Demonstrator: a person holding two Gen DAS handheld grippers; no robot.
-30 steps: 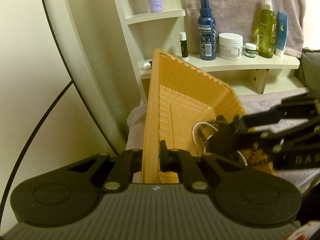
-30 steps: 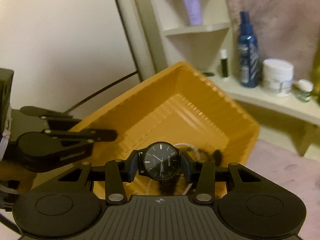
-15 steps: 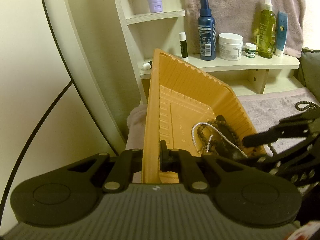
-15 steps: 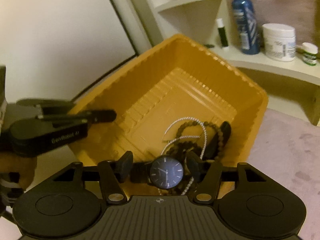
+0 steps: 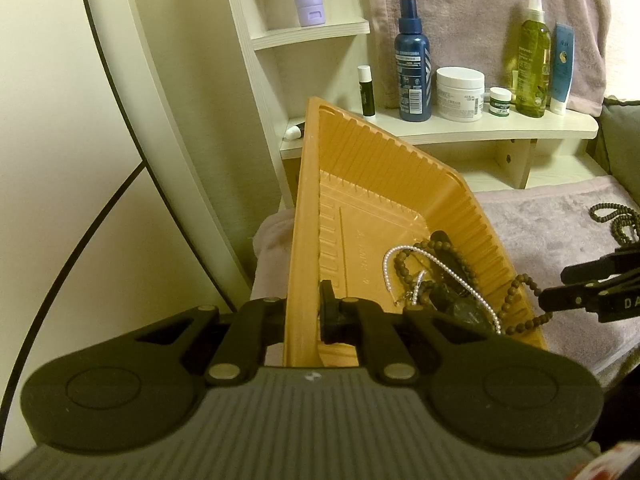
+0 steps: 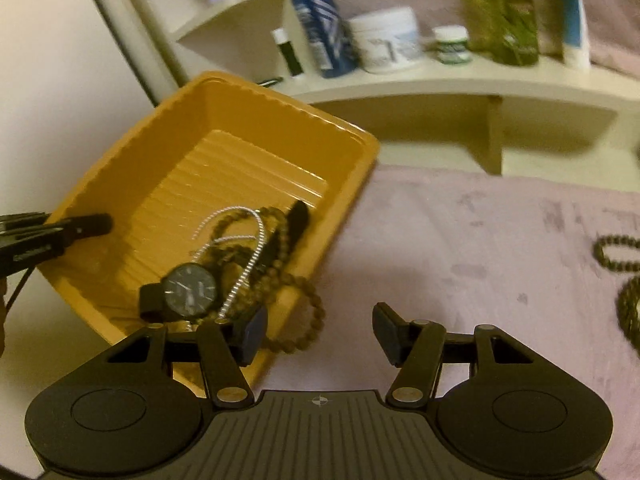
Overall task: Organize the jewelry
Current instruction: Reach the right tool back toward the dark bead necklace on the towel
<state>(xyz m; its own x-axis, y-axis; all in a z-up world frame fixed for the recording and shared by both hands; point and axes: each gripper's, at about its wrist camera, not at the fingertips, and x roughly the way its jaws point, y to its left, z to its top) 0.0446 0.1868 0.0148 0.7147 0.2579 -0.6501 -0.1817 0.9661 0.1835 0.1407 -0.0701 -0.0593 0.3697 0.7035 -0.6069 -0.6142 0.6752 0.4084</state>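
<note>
An orange plastic tray (image 5: 384, 168) sits tilted on a mauve towel, and my left gripper (image 5: 306, 310) is shut on its near side wall. Inside the tray (image 6: 240, 120) lie a black watch (image 6: 190, 290), a pearl strand (image 6: 248, 248) and brown bead bracelets (image 5: 440, 248). One bracelet (image 6: 308, 320) hangs over the rim. My right gripper (image 6: 320, 330) stands open with nothing between its fingers. It hovers over the towel just right of the tray's near corner. It also shows at the right edge of the left wrist view (image 5: 560, 286). More brown beads (image 6: 616, 252) lie on the towel at the right.
Behind the tray, a cream shelf (image 5: 480, 128) carries a blue spray bottle (image 5: 412, 60), a white jar (image 5: 460, 88), a lip balm (image 5: 366, 90) and a green bottle (image 5: 530, 52). The mauve towel (image 6: 460, 240) spreads to the right. A curved white frame (image 5: 132, 80) rises at the left.
My right gripper opened and let go of the watch, which now lies in the tray. The gripper then moved right, out of the tray. My left gripper has kept still.
</note>
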